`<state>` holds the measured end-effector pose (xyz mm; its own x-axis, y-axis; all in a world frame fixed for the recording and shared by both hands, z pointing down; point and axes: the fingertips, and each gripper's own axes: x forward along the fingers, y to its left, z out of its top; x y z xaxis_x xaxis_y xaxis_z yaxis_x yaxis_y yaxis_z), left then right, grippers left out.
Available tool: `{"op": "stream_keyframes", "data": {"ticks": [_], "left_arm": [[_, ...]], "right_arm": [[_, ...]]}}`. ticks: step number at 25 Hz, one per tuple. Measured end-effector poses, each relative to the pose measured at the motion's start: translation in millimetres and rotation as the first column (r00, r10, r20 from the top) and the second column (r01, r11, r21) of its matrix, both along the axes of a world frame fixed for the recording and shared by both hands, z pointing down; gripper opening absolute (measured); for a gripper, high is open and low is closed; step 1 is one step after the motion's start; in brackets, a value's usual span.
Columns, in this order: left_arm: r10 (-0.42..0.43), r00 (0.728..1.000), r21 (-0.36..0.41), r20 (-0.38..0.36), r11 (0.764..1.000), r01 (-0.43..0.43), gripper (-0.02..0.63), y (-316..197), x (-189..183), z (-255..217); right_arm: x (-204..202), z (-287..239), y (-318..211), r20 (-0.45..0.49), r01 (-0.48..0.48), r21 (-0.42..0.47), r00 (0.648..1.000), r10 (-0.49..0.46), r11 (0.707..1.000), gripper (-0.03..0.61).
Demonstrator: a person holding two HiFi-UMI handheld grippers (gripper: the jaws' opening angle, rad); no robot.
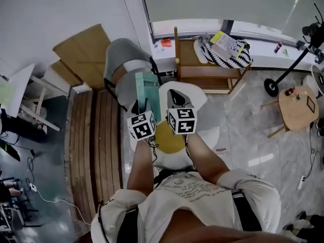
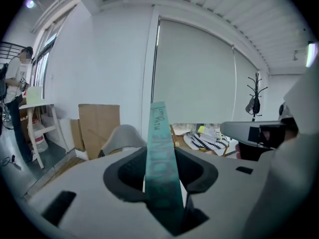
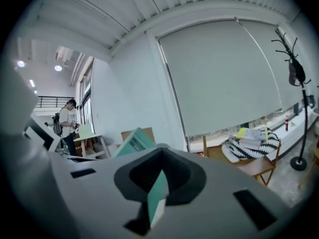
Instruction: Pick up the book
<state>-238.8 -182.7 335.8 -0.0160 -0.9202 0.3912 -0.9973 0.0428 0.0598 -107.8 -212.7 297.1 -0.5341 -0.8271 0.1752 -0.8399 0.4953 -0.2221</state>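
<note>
A thin teal book point(image 1: 147, 91) is held up in the air in front of the person, well above the floor. My left gripper point(image 1: 144, 107) is shut on it; in the left gripper view the book's spine point(image 2: 160, 163) stands upright between the jaws. My right gripper point(image 1: 175, 99) sits just right of the left one and is shut on the book too. In the right gripper view a teal corner point(image 3: 158, 189) is pinched in the jaws, and the cover point(image 3: 133, 142) sticks out to the left.
Below the grippers are a white seat point(image 1: 206, 129) with a yellow cushion point(image 1: 169, 138) and a grey chair point(image 1: 123, 59). A wooden chair point(image 1: 202, 71) holds striped cloth and papers. Cardboard point(image 1: 83, 48) leans on the wall. A small round wooden table point(image 1: 298, 106) stands at the right. A person point(image 2: 15, 78) stands far off.
</note>
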Motion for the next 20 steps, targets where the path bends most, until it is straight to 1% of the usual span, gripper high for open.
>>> {"op": "stream_keyframes", "data": {"ticks": [3,6,12,16,20], "left_arm": [[0.000,1.000,0.058,0.018,0.998,-0.001,0.181,-3.4,-2.7,-32.9],[-0.004,1.000,0.113,0.030,0.994,0.000,0.181,-4.4,-4.3,-58.7],[-0.008,0.998,0.239,0.064,0.971,-0.008,0.181,-9.5,-10.3,-120.0],[0.004,0.996,0.288,0.086,0.957,-0.029,0.181,-5.7,-5.8,-143.1],[0.010,0.995,0.315,0.096,0.948,-0.040,0.181,-4.1,-4.8,-154.8]], "right_arm": [[-9.2,-35.4,-2.7,0.020,0.017,0.063,1.000,-0.019,0.998,0.028],[-16.2,-54.6,-0.6,0.015,0.038,0.103,0.999,-0.040,0.994,0.028],[-26.0,-96.3,0.3,0.020,0.054,0.193,0.998,-0.059,0.980,0.028],[-27.3,-116.8,3.8,0.033,0.057,0.242,0.997,-0.067,0.969,0.028],[-28.8,-126.1,5.7,0.024,0.055,0.272,0.998,-0.064,0.961,0.026]]}}
